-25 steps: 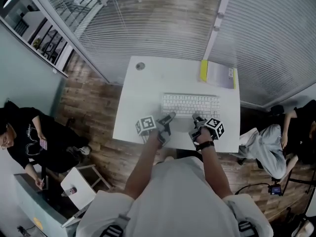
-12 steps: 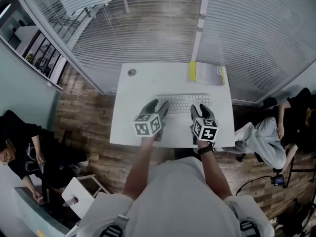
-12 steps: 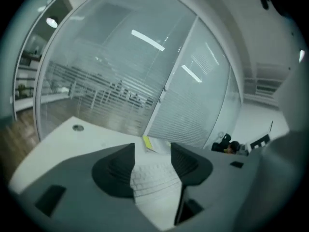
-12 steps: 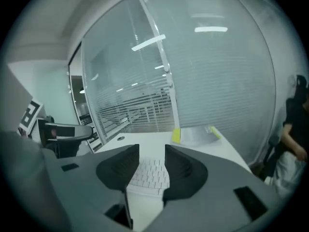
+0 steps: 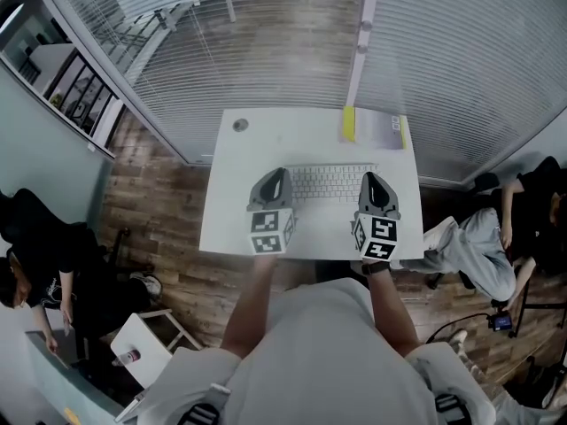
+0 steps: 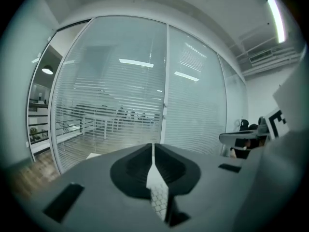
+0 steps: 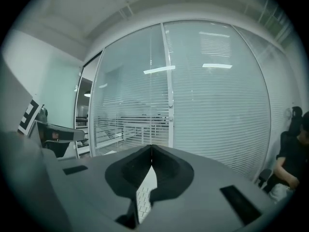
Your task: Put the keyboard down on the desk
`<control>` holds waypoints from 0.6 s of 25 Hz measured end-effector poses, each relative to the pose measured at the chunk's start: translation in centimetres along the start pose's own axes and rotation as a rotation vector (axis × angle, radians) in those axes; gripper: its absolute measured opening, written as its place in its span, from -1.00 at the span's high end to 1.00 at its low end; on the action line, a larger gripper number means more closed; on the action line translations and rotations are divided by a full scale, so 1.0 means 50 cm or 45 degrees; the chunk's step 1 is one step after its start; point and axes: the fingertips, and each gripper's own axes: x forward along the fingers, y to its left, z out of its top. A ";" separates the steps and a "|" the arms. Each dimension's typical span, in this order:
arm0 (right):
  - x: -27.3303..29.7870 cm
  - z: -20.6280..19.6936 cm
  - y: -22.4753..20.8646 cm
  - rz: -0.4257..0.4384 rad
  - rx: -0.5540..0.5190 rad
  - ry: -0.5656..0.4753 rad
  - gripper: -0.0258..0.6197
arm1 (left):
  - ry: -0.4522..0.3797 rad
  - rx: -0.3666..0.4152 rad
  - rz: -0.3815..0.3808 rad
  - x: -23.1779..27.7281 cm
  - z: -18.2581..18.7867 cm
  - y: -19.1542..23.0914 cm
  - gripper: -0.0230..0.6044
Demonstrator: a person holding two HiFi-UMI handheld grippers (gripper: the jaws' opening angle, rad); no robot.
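Head view: the keyboard lay flat on the white worktop, as it had a second before, just in front of a yellow-edged book; both grippers had moved up from its near edge to its two ends, and their spread jaws had come in; the left gripper sat over the left end and the right gripper over the right end, both pointing away from the person; two bare forearms reached forward side by side, with a dark band on the right wrist; each cube carried only black-and-white square markers; the book's print was too small to read.

Left gripper view: the jaws were closing, tips all but touching and pinching nothing; a strip of keys showed below through the slit; the gripper pointed level at a glass wall with blinds.

Right gripper view: the jaws were pressed together and empty; keys again showed through the slit beneath them.
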 end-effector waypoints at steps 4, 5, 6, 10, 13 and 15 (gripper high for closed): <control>-0.016 0.021 -0.020 -0.009 -0.005 -0.022 0.89 | -0.081 0.050 0.021 -0.018 0.034 0.003 0.88; -0.019 0.027 -0.028 -0.015 -0.003 -0.025 0.89 | -0.104 0.069 0.022 -0.022 0.046 0.002 0.88; -0.021 0.032 -0.035 -0.020 0.000 -0.030 0.89 | -0.122 0.083 0.022 -0.026 0.056 0.000 0.88; -0.030 0.052 -0.048 -0.035 0.025 -0.048 0.89 | -0.158 0.091 0.013 -0.034 0.081 -0.004 0.88; -0.036 0.058 -0.044 -0.033 0.027 -0.050 0.89 | -0.152 0.080 0.007 -0.036 0.085 -0.010 0.88; -0.039 0.055 -0.040 -0.029 0.024 -0.048 0.89 | -0.145 0.077 0.004 -0.037 0.079 -0.014 0.88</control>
